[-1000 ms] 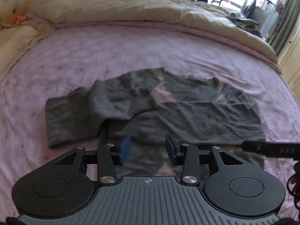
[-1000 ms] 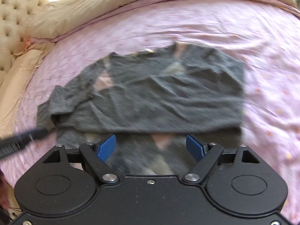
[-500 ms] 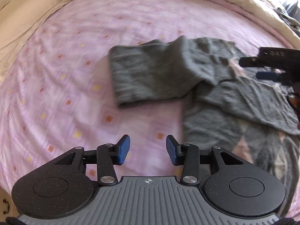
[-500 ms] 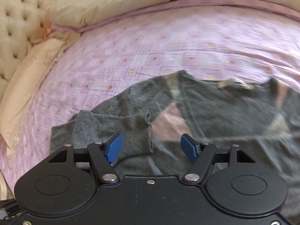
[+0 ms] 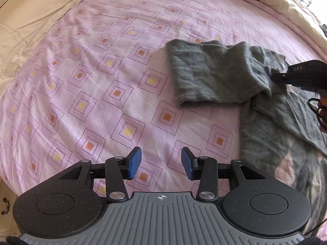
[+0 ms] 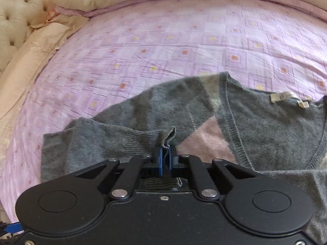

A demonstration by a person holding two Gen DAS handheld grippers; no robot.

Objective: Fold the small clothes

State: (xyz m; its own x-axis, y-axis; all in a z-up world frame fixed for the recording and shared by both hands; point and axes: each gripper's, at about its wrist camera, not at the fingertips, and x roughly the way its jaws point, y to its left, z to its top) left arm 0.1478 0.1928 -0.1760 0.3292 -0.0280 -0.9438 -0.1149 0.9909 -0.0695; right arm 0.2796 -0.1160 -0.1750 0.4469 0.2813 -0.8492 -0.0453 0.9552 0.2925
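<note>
The grey sweater (image 6: 265, 126) lay flat on the bed (image 5: 102, 81), nearer its right side. It looked soft, light and limp, best taken by cuff or hem. The right claw (image 6: 166, 157) was clenched on the ribbed sleeve cuff (image 6: 155, 138); the left claw (image 5: 161, 163) hung released over bare sheet. No containers showed.

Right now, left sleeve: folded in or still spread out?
Folded in, partly. The sleeve doubles back over the sweater body, its ribbed cuff pinched in the shut right gripper. Left gripper is open, empty.
</note>
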